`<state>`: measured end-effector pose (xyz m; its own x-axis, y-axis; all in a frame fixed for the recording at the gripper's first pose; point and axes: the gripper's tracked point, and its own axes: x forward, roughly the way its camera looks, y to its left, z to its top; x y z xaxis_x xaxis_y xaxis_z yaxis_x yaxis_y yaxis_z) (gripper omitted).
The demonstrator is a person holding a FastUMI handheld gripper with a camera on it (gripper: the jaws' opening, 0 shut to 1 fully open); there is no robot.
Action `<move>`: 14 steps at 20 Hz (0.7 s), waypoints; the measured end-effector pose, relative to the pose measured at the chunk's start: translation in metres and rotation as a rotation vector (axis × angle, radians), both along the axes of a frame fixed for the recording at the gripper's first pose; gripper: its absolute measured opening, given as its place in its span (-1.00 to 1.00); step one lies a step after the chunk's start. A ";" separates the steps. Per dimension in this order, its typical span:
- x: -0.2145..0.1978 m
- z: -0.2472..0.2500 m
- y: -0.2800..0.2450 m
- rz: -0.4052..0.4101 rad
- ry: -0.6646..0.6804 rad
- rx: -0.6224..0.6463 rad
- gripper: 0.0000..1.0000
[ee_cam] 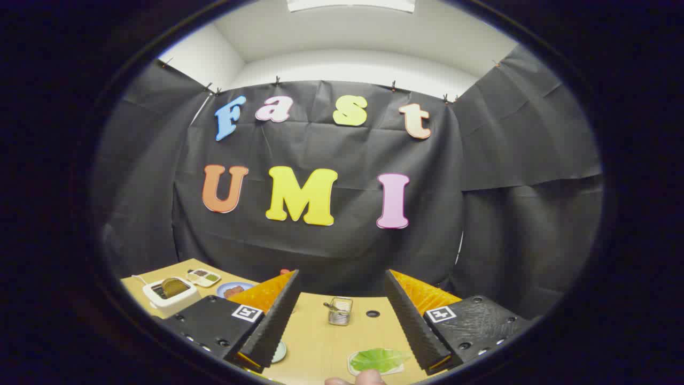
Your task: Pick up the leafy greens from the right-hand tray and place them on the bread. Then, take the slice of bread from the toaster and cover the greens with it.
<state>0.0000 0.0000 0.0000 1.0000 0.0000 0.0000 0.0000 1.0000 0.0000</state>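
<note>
My gripper is open, held above the wooden table with nothing between its fingers. Low between the fingers, close to me, a green leaf lies on a flat white-edged piece; I cannot tell whether that piece is bread or a tray. A white toaster stands far left beyond the left finger, with a brown bread slice sticking out of its slot.
A small metal cup stands between the fingers, further out, next to a round hole in the table. Behind the toaster are a divided tray and a blue plate with food. A person's fingertip shows nearest me.
</note>
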 end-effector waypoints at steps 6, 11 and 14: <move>-0.005 -0.009 -0.021 -0.045 0.024 0.019 0.89; -0.005 -0.015 -0.032 -0.051 0.044 0.037 0.89; -0.006 -0.018 -0.042 -0.057 0.053 0.054 0.89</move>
